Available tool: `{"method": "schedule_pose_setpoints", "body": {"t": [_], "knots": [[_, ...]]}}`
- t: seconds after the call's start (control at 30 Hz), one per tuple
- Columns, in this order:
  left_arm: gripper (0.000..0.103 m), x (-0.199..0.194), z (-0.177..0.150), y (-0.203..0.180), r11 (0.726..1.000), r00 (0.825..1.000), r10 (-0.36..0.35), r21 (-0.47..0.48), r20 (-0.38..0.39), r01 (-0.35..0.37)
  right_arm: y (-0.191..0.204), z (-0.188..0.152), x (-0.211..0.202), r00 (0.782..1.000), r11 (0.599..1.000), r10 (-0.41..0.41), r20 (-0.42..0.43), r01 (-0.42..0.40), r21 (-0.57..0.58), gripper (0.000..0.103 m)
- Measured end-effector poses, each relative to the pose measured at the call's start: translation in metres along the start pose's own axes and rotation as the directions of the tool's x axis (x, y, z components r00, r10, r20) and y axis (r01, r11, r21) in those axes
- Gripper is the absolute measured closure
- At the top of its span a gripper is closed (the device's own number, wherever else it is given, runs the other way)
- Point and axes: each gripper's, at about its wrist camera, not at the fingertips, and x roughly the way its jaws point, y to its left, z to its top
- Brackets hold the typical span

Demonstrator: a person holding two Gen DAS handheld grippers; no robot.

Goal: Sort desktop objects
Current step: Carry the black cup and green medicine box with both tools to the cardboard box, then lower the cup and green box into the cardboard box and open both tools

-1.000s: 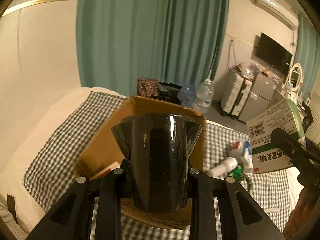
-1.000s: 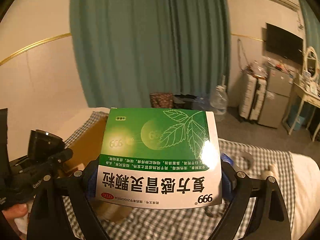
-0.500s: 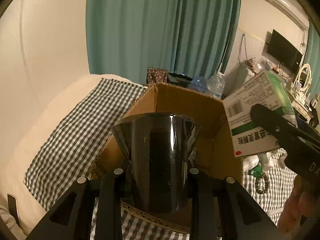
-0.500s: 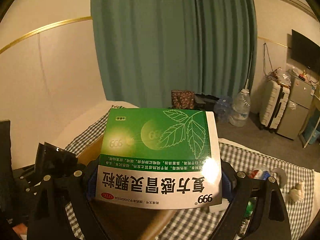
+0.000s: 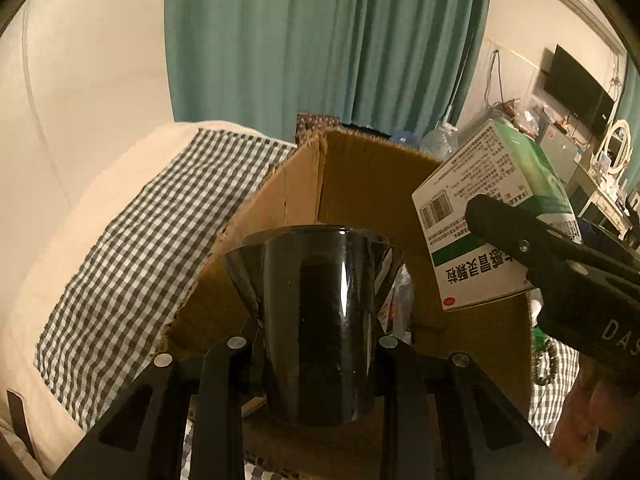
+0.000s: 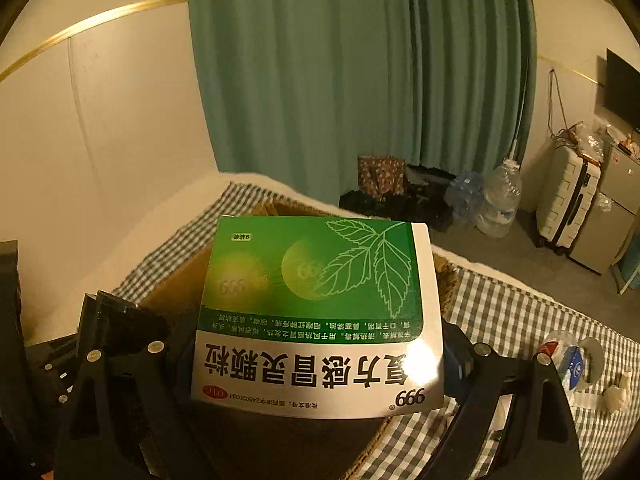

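My left gripper (image 5: 316, 344) is shut on a glossy black cup (image 5: 316, 312) and holds it upright over the open cardboard box (image 5: 360, 184). My right gripper (image 6: 316, 360) is shut on a green and white medicine box (image 6: 316, 312) and holds it above the same cardboard box (image 6: 176, 284). In the left wrist view the medicine box (image 5: 488, 216) and the right gripper (image 5: 560, 276) hang over the box's right side. The left gripper and cup (image 6: 116, 320) show at the left of the right wrist view.
The cardboard box stands on a black and white checked cloth (image 5: 132, 248). A small bottle (image 6: 568, 360) and other small items lie on the cloth to the right. A bead bracelet (image 5: 546, 360) lies right of the box. Green curtains (image 6: 360, 72) hang behind.
Both grippers have moved closer over the cardboard box with their loads. The medicine box now hangs further over the box's right side.
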Motion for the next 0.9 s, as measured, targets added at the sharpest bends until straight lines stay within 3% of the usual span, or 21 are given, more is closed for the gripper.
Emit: {"method": "schedule_pose_setpoints", "body": {"t": [0.4, 0.63, 0.7, 0.73, 0.9], "knots": [[0.075, 0.026, -0.008, -0.004, 1.000, 0.996, 0.019, 0.022, -0.083, -0.018, 0.007, -0.019, 0.050, 0.978, 0.998, -0.023, -0.210, 0.010, -0.065, 0.011], [0.072, 0.027, -0.010, -0.006, 0.999, 0.995, 0.022, 0.025, -0.098, -0.020, 0.008, -0.017, 0.048, 0.976, 0.998, -0.022, -0.215, 0.010, -0.060, 0.009], [0.065, 0.023, -0.010, -0.008, 0.999, 0.995, 0.022, 0.029, -0.093, -0.019, 0.010, -0.016, 0.048, 0.975, 0.998, -0.016, -0.222, 0.003, -0.060, 0.009], [0.056, 0.022, -0.009, -0.009, 0.999, 0.996, 0.020, 0.030, -0.089, -0.018, 0.009, -0.014, 0.048, 0.975, 0.998, -0.013, -0.223, 0.000, -0.061, 0.009], [0.041, 0.005, 0.002, -0.017, 0.998, 0.999, 0.034, 0.051, -0.041, -0.031, 0.014, -0.008, 0.038, 0.981, 0.997, -0.023, -0.195, 0.010, -0.071, 0.008]]}}
